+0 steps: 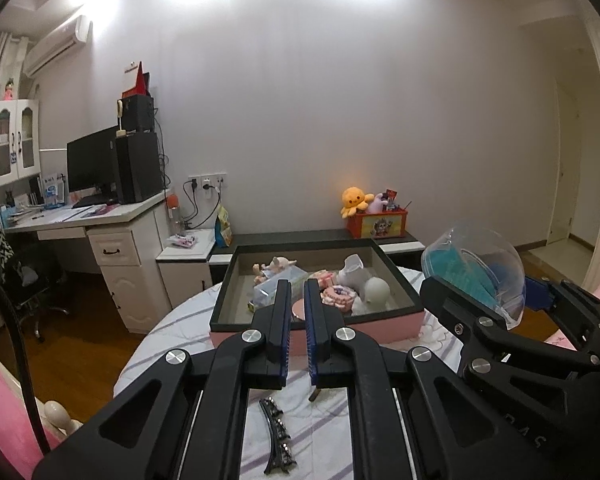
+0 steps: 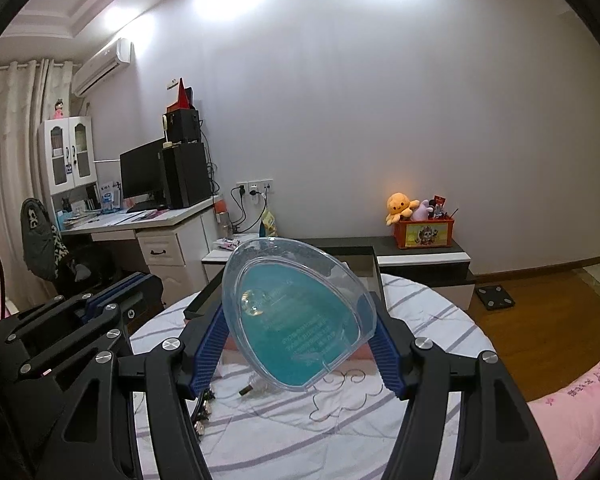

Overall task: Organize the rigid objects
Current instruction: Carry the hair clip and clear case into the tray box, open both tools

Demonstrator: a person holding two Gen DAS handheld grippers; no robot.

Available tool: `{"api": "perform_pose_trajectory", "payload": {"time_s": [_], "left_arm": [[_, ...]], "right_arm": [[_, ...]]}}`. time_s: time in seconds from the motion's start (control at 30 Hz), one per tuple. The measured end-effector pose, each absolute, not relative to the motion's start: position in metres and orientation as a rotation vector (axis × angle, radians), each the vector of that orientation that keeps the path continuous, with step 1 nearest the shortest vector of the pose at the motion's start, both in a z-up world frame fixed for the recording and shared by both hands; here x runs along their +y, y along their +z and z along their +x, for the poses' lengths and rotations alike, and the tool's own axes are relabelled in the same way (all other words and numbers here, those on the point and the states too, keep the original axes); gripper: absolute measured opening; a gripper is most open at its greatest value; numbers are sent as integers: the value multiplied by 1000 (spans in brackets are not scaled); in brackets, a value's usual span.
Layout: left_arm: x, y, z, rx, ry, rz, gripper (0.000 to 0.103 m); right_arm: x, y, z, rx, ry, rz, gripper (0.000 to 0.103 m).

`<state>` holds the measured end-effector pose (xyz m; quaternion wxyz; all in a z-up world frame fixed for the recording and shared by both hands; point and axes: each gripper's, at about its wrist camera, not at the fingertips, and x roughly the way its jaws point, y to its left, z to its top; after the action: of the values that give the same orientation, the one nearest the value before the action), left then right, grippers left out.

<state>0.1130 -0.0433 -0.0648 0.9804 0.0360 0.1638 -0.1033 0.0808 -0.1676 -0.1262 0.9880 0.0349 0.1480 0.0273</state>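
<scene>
Room: one bedroom with a pale wall, a wooden floor, one white desk point(image 1: 100, 216) at the left carrying one dark monitor point(image 1: 92, 164), and one air conditioner point(image 1: 58, 46) high on the wall.
Surface: one round table under a white cloth with purple stripes point(image 2: 420, 308), in front of both grippers.
Low shelf: one long dark and white shelf point(image 1: 396, 240) against the wall, bearing one orange toy box point(image 1: 378, 226) with one yellow plush octopus point(image 1: 356, 200) at its left corner.
Tray: one shallow box with a black rim and pink sides point(image 1: 380, 326) on the table, holding a mix of small toys; the exact count is hard to tell, at least six.
Left gripper point(image 1: 298, 300): one, clenched with nothing visible between its two blue-padded fingers, hanging above the near edge of the tray.
Right gripper point(image 2: 300, 344): one, grasping one clear plastic egg-shaped case point(image 2: 296, 312) with a teal inside, pressed between both blue pads and lifted above the table beside the tray.
Hair clip: one dark clip with small stones point(image 1: 278, 436) lying on the cloth under the left gripper.
Small brown piece: one point(image 1: 315, 394) on the cloth near the clip; too small to identify.
</scene>
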Motion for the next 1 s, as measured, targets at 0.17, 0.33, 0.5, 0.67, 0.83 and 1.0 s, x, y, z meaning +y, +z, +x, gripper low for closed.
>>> {"api": "perform_pose_trajectory", "payload": {"time_s": [0.17,0.33,0.5,0.67,0.83,1.0], "left_arm": [[-48,-59,129,311,-196,97,6],[-56,-51,158,292,-187,127,5],[-64,-50,188,276,-179,154,4],[-62,-53,209,303,-187,141,4],[-53,-67,208,375,-210,132,4],[-12,-106,200,565,-205,77,20]], "right_arm": [[-168,-124,92,293,57,66,67],[-175,-119,112,286,49,61,67],[-184,-115,148,297,53,74,67],[-186,-114,171,307,62,82,67],[-184,-120,174,329,87,81,67],[-186,-132,168,372,84,89,67]]}}
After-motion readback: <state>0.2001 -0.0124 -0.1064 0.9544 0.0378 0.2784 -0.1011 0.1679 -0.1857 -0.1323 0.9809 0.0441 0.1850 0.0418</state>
